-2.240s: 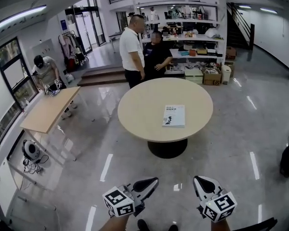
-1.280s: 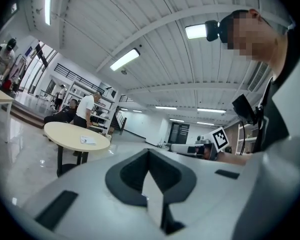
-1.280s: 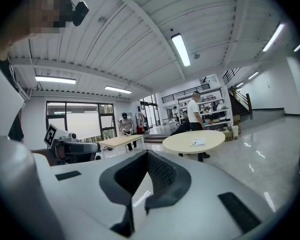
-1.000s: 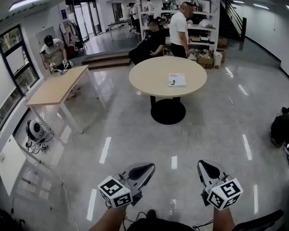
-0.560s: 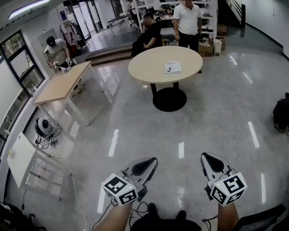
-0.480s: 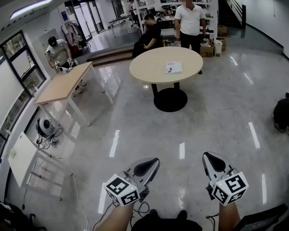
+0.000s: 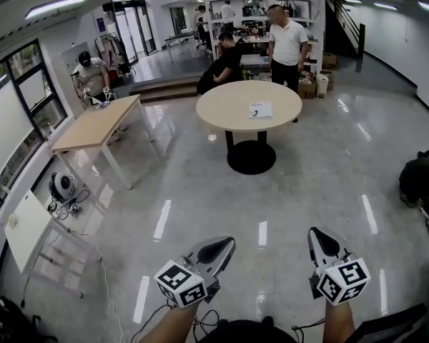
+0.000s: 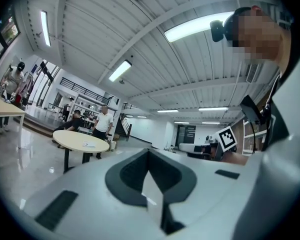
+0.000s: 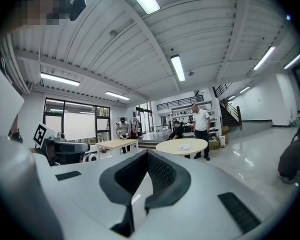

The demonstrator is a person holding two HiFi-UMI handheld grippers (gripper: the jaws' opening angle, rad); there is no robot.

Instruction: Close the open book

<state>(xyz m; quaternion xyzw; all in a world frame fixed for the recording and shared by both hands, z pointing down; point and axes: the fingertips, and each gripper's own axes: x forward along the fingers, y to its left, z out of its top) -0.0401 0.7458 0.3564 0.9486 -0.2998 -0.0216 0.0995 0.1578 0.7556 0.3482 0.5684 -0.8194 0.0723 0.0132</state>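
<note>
Beige and round, the worktop (image 7: 229, 104) stands on a black pedestal far across the glossy grey floor (image 7: 200, 191). The book (image 7: 259, 109) lies flat on it, towards the side nearer the standing person in a white shirt (image 7: 289, 40). At this range the views do not show whether its pages are open or its cover is down.

Both grippers are at the bottom of the head view, well apart from the worktop and the book, and both point roughly level towards them. The left gripper (image 7: 220, 249) has its jaws pressed together with nothing between them; its own view shows the two dark pads meeting at the tip (image 8: 149, 151). The right gripper (image 7: 322, 243) is likewise closed and empty, its tips meeting in its own view (image 9: 147, 153). The two grippers sit side by side with a gap between them.

A seated person in black (image 7: 225, 59) is behind the round worktop, at its far left. To the left, a rectangular worktop (image 7: 93, 128) of pale wood stands on white legs, with another person (image 7: 93, 73) at its far end. A dark bag (image 7: 418, 181) rests on the floor at the right edge.
</note>
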